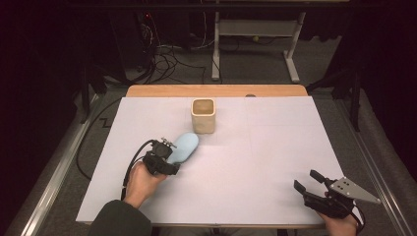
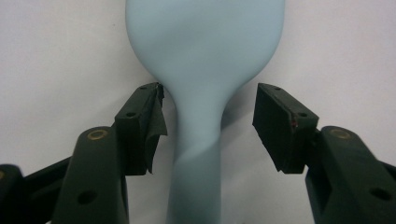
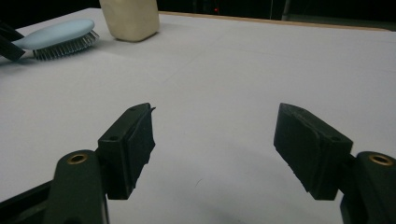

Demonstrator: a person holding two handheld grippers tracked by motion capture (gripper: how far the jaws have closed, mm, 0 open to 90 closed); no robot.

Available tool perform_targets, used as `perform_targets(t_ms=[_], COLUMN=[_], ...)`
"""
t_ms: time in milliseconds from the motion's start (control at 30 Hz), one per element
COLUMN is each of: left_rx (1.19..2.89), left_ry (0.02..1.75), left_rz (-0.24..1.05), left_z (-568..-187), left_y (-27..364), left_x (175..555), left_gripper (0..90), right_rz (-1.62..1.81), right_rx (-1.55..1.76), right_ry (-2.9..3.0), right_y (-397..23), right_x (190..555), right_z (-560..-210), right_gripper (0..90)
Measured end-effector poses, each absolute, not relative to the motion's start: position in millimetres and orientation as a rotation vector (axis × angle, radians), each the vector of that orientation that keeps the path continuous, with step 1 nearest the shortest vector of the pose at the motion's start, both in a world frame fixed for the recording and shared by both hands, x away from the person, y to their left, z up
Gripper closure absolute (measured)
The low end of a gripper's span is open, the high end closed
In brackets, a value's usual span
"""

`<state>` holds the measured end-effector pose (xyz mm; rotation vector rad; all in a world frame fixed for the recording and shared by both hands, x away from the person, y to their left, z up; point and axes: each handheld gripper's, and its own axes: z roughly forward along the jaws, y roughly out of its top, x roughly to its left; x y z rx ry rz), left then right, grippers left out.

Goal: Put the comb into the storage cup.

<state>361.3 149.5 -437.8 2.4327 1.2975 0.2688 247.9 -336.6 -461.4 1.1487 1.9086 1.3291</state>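
Note:
A light blue hairbrush (image 1: pixel 184 146) lies bristles down on the white table, left of the middle, its handle toward the person. My left gripper (image 1: pixel 169 156) sits over that handle. In the left gripper view the handle (image 2: pixel 198 154) runs up between the two jaws of my left gripper (image 2: pixel 210 121). Gaps show on both sides, so it is open around the handle. My right gripper (image 1: pixel 306 180) rests near the front right corner, open, with nothing between its pads (image 3: pixel 215 140). From there the hairbrush (image 3: pixel 56 35) shows far off at the left.
A cream square cup (image 1: pixel 203 115) stands upright just behind the brush head, near the table's far edge; it also appears as the cup (image 3: pixel 130 16) in the right gripper view. The white table cover (image 1: pixel 275 147) stretches bare between the two hands.

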Motion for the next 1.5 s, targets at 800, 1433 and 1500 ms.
perform_targets(t_ms=[800,1433,1500], left_rx=[2.45,2.443,2.44], left_ry=[1.319,1.339,1.342], left_rz=[0.234,0.197,0.197], left_z=[-444,-444,-444], left_y=[149,150,150], left_x=[369,373,373], left_gripper=[51.6,60.6,61.8], right_rz=[1.325,1.321,1.321], right_rx=[1.144,1.136,1.135], right_ry=[1.912,1.915,1.916], right_y=[-336,-336,-336], right_x=[248,248,248], right_z=[-462,-462,-462], right_gripper=[29.1,29.3,29.3])
